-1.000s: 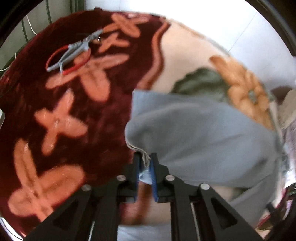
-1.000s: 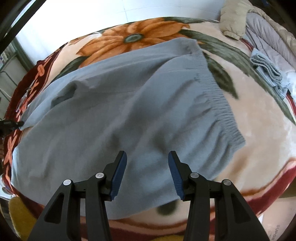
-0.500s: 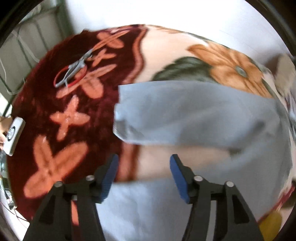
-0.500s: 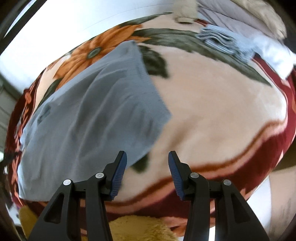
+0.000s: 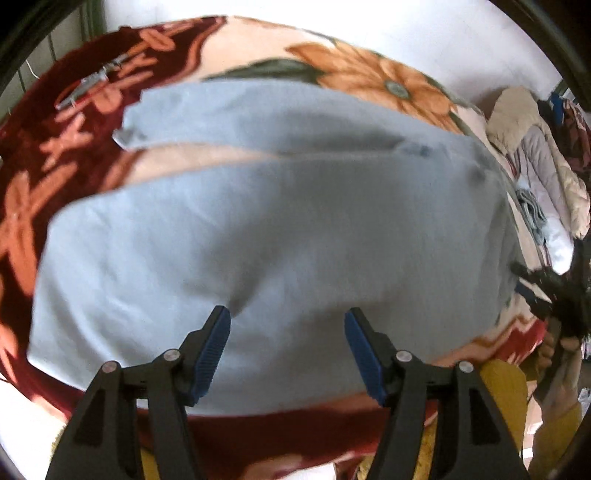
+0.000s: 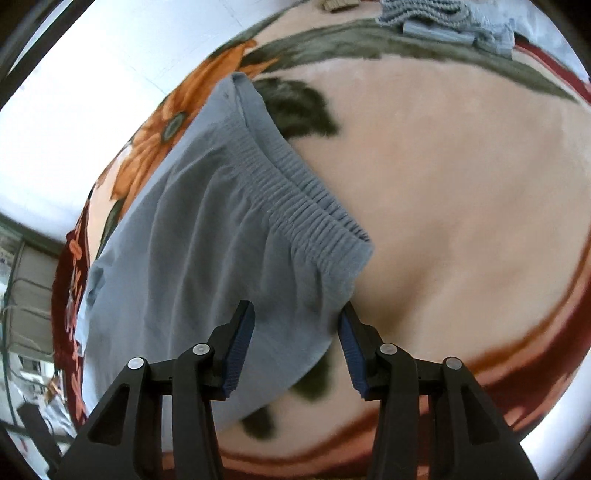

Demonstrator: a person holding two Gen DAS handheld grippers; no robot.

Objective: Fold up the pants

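Note:
Grey-blue pants (image 5: 280, 221) lie spread on a floral blanket (image 5: 373, 77), both legs side by side with a gap of blanket between them at the left. My left gripper (image 5: 287, 332) is open and empty above the near leg. In the right wrist view the pants (image 6: 207, 236) show their ribbed elastic waistband (image 6: 295, 192). My right gripper (image 6: 296, 325) is open, its jaws on either side of the near waistband corner, holding nothing.
Scissors with red handles (image 5: 88, 86) lie on the dark red part of the blanket at the far left. Folded grey clothes (image 6: 450, 18) and a pile of jackets (image 5: 532, 155) sit at the far end. The blanket's red border (image 6: 517, 332) marks the near edge.
My left gripper let go of the leg hem, opened and swung back over the near leg. My right gripper moved along to the waistband's near corner, still open.

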